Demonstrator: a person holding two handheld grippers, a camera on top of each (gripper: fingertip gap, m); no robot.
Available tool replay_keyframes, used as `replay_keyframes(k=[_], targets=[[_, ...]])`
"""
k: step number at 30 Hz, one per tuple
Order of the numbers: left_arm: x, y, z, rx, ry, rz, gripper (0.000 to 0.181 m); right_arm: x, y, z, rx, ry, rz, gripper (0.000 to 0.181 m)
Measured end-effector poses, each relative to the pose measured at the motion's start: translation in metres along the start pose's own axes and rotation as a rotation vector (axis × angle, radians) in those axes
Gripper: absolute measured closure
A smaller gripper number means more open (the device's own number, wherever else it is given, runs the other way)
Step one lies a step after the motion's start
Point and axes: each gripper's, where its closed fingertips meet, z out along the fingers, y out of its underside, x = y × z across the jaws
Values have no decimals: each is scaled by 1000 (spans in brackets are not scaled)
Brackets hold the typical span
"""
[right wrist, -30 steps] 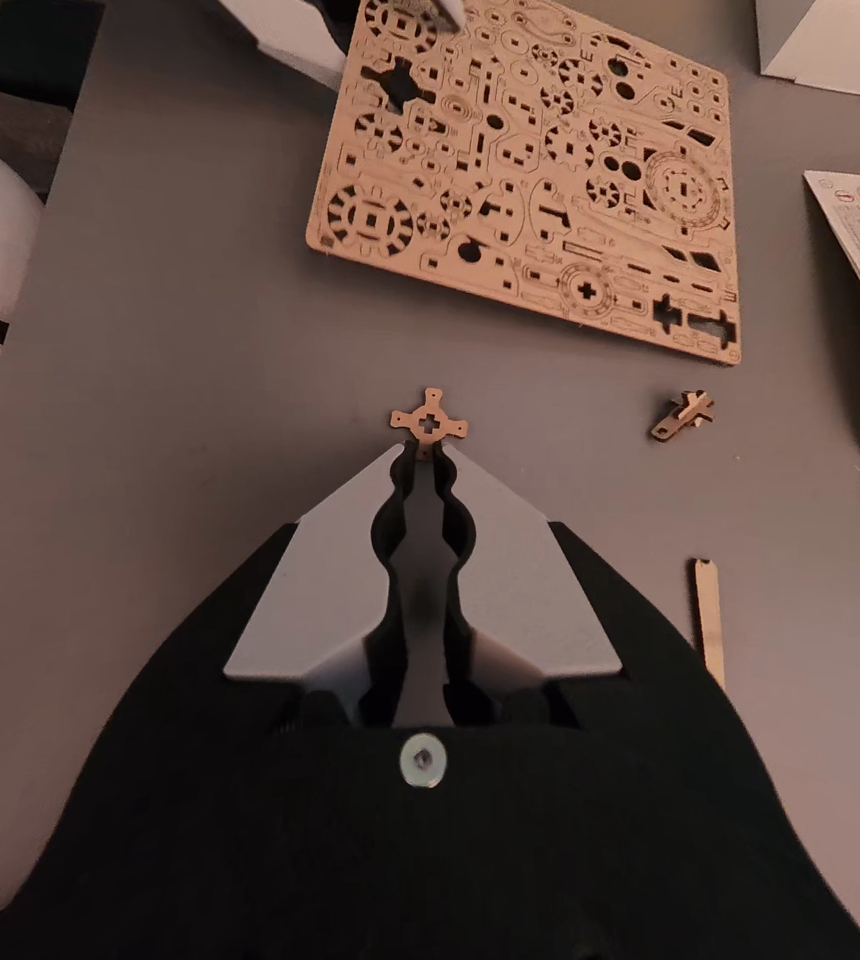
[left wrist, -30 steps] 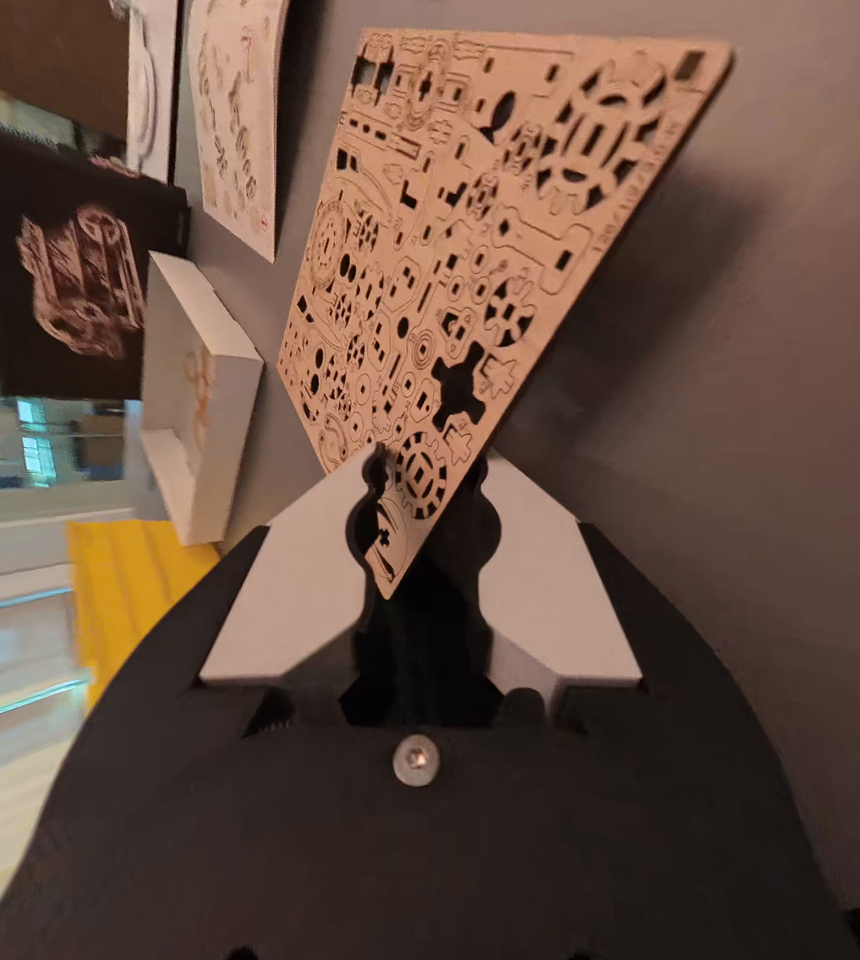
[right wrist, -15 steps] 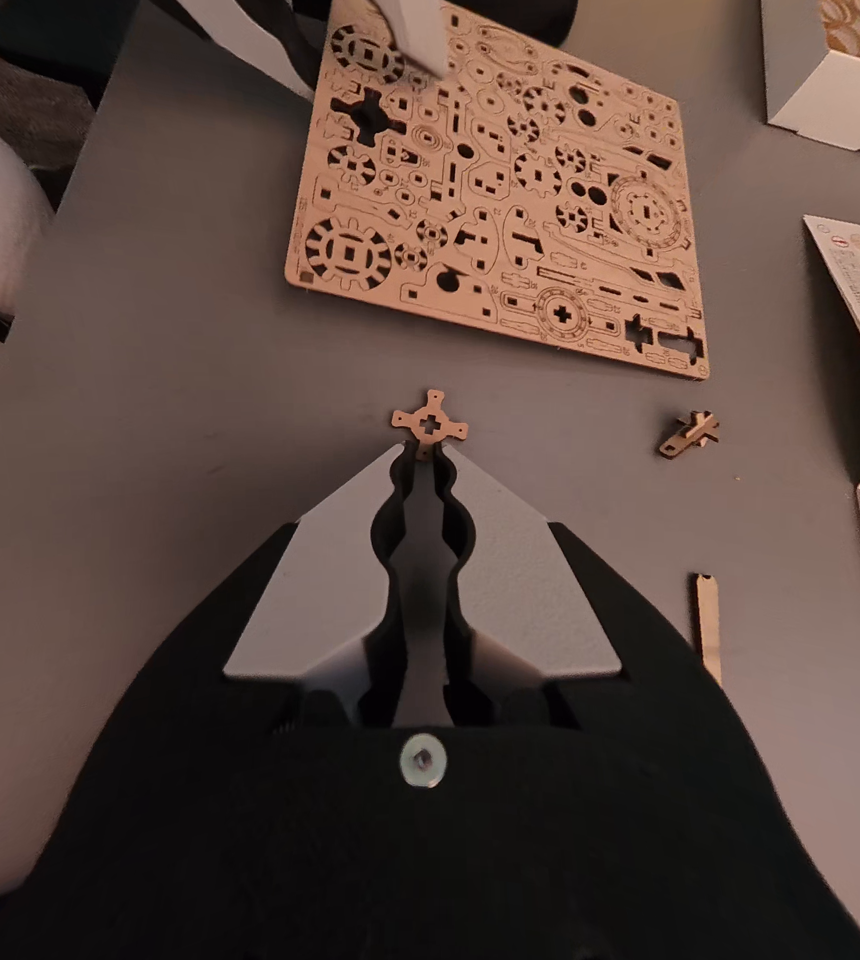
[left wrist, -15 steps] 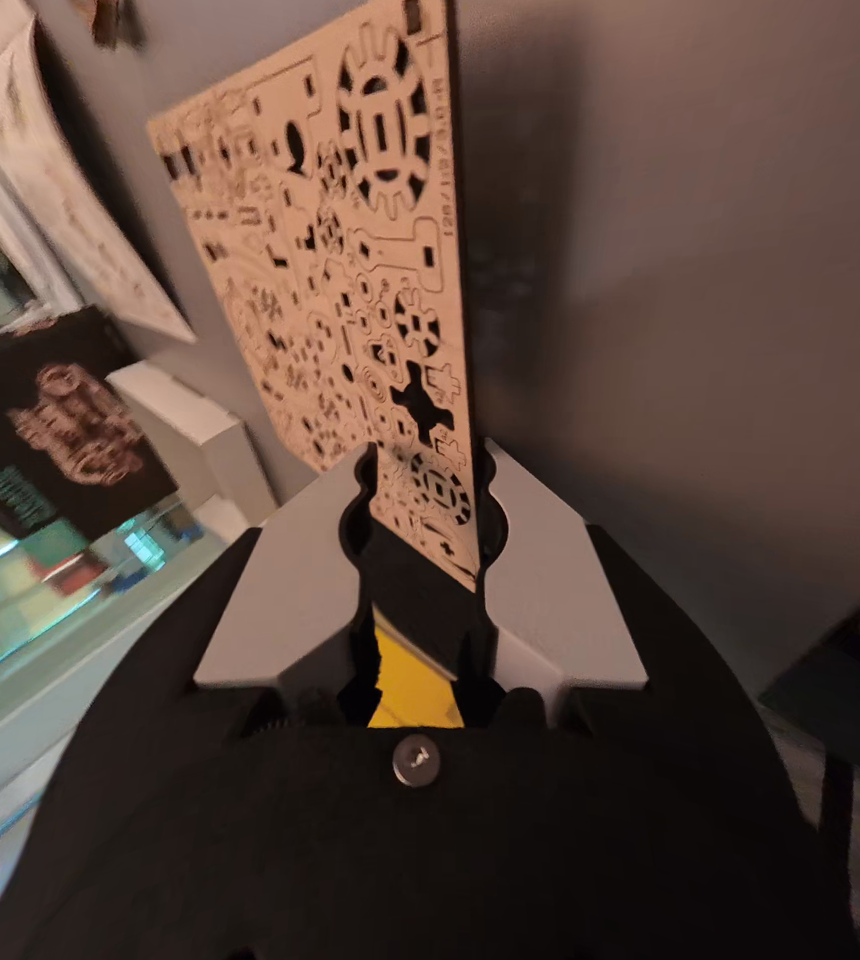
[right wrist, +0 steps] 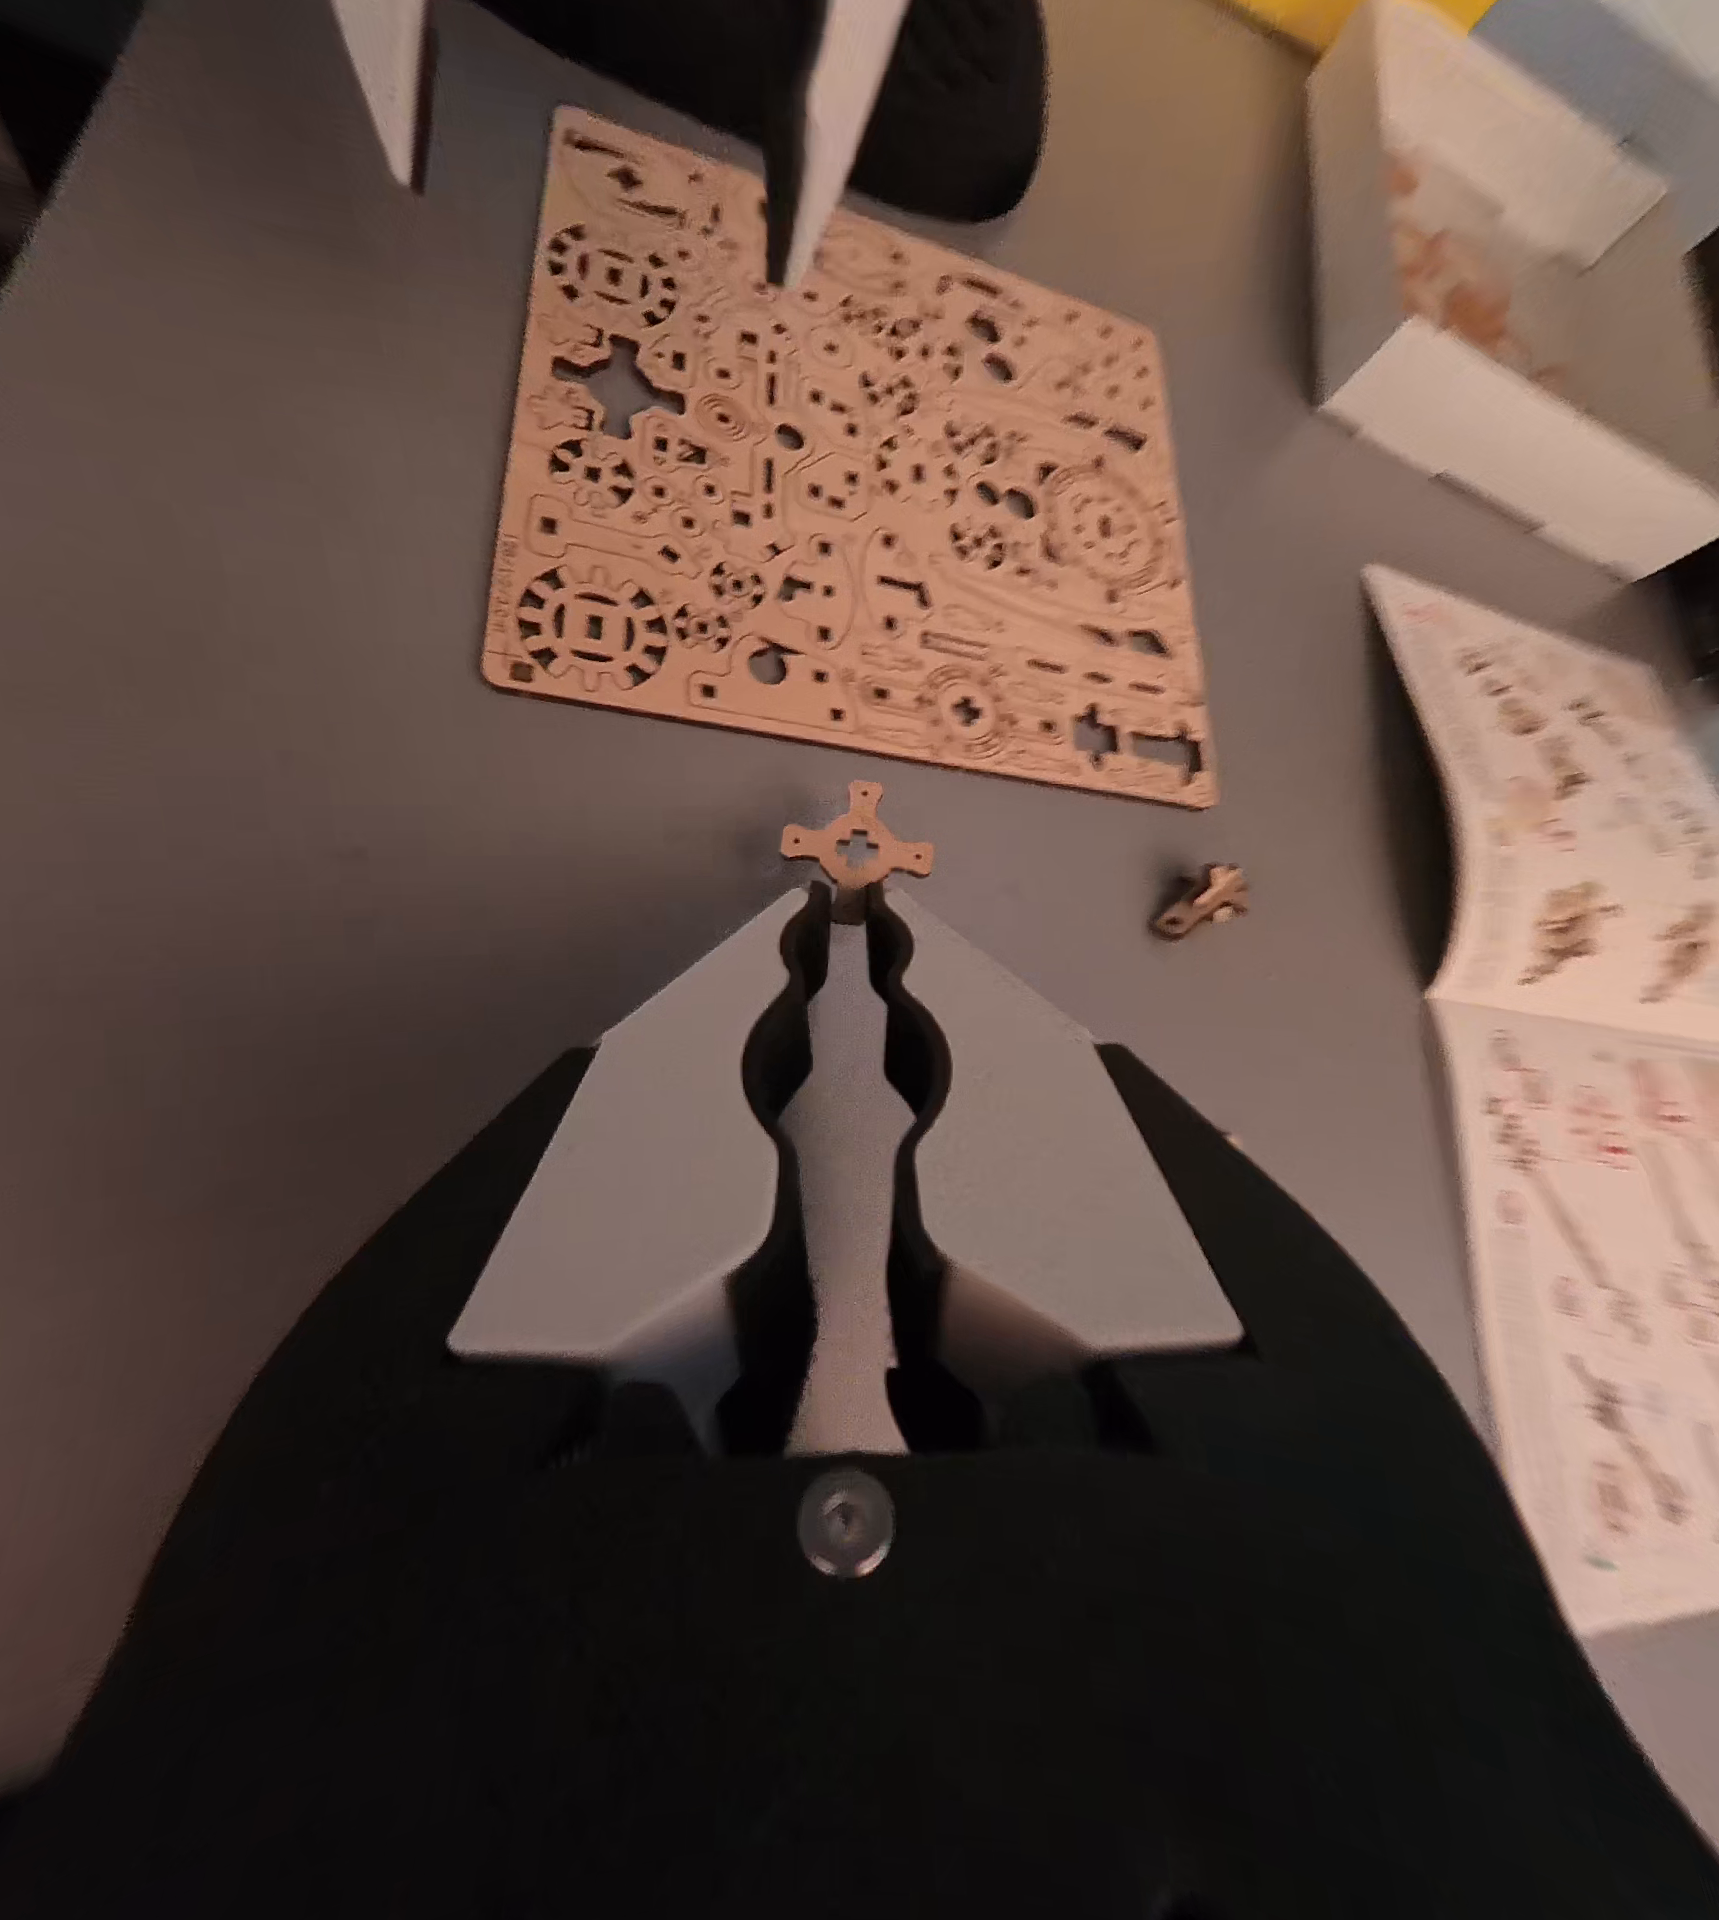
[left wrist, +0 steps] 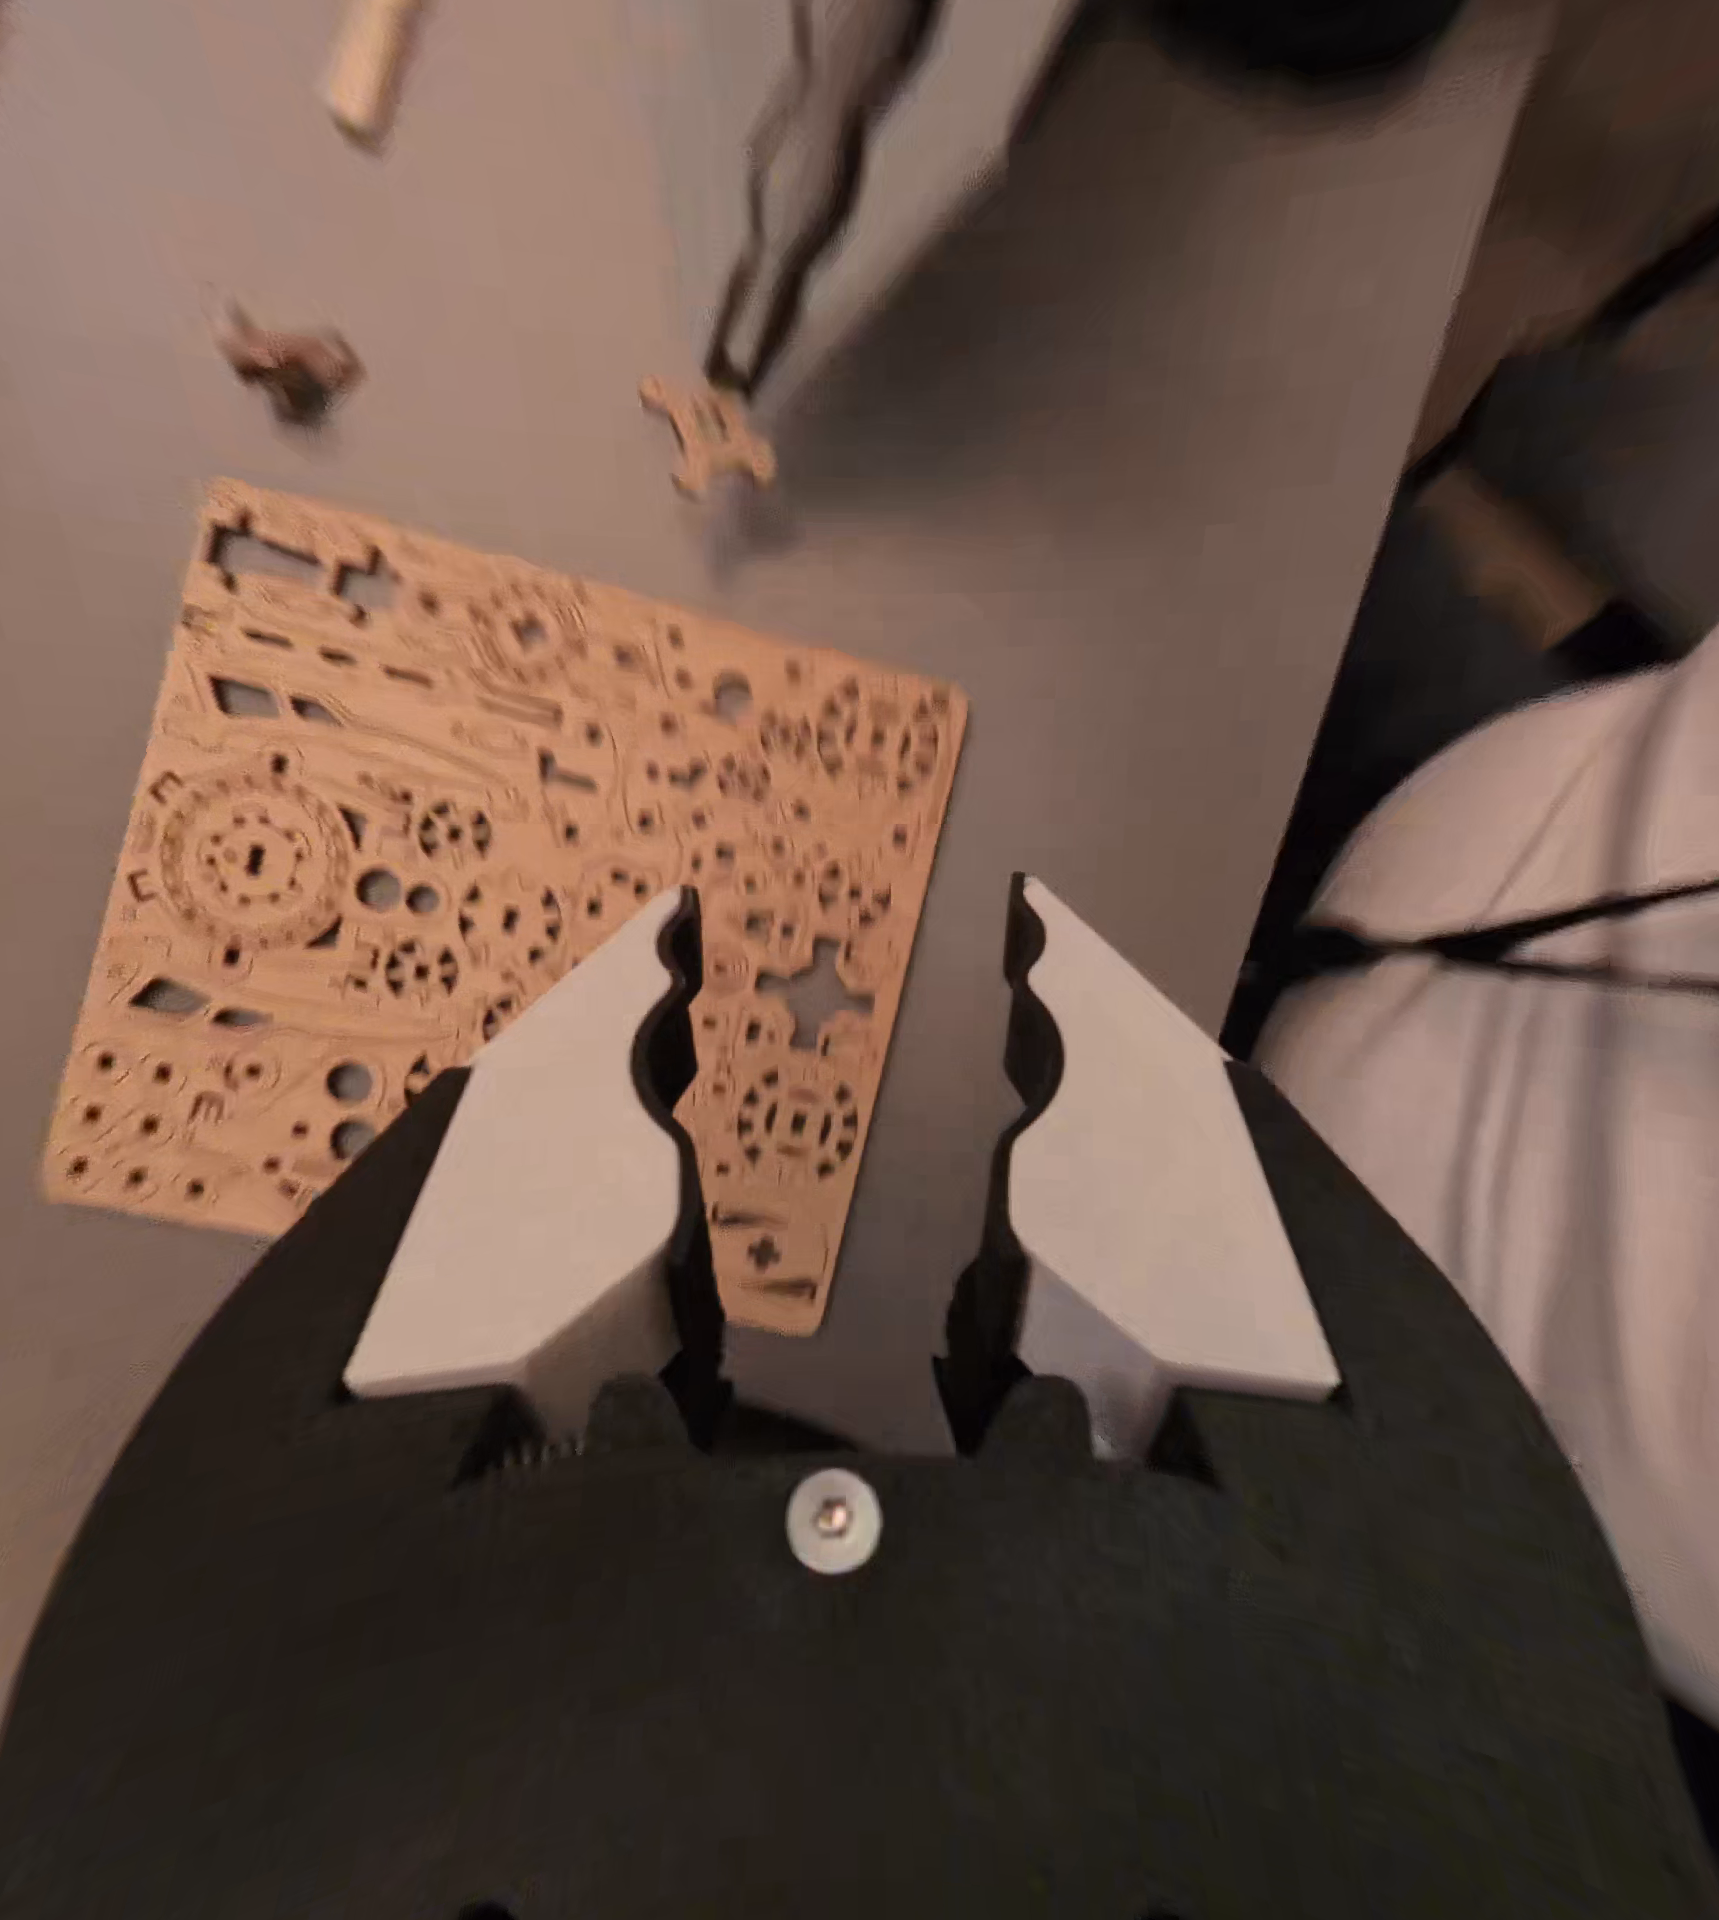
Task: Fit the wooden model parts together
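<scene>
On a grey table point(right wrist: 211, 623), my right gripper point(right wrist: 847, 896) pinches one arm of a small cross-shaped wooden piece point(right wrist: 857, 844) between its fingertips, the fingers drawn nearly together on it, the piece standing out just ahead of them with its cross-shaped hole facing the camera. Beyond that piece, farther out from my right fingers, the laser-cut wooden parts sheet point(right wrist: 834, 499) lies flat on the table, several shapes already punched out of it. To the right of my right fingertips and a little ahead, a small dark assembled wooden part point(right wrist: 1200, 900) rests on the table, and farther right an open instruction booklet point(right wrist: 1603, 1039) lies with its pages curling. A white box point(right wrist: 1457, 312) sits beyond the booklet, at the far right. My left gripper point(left wrist: 850, 904) hangs above the near corner of the same sheet point(left wrist: 481, 831), its fingers spread wide apart and holding nothing; from the right wrist view its two pale fingertips point(right wrist: 813, 156) show at the far edge of the sheet, one over the board and one off its left side. Ahead of my left fingers, past the sheet, the cross-shaped piece point(left wrist: 709, 436) appears blurred in the grip of the right gripper point(left wrist: 741, 390), with the dark part point(left wrist: 289, 358) to its left and a pale wooden stick point(left wrist: 367, 62) farther out still.
</scene>
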Motion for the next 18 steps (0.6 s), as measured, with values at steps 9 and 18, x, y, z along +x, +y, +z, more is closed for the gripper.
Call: replay_keyframes(k=[9, 18], targets=[[-33, -72, -13, 500, 563, -431, 141, 29, -38, -18, 71, 366, -281, 176], [-50, -79, -5, 503, 592, -376, 151, 38, -63, -11, 111, 398, -276, 176]])
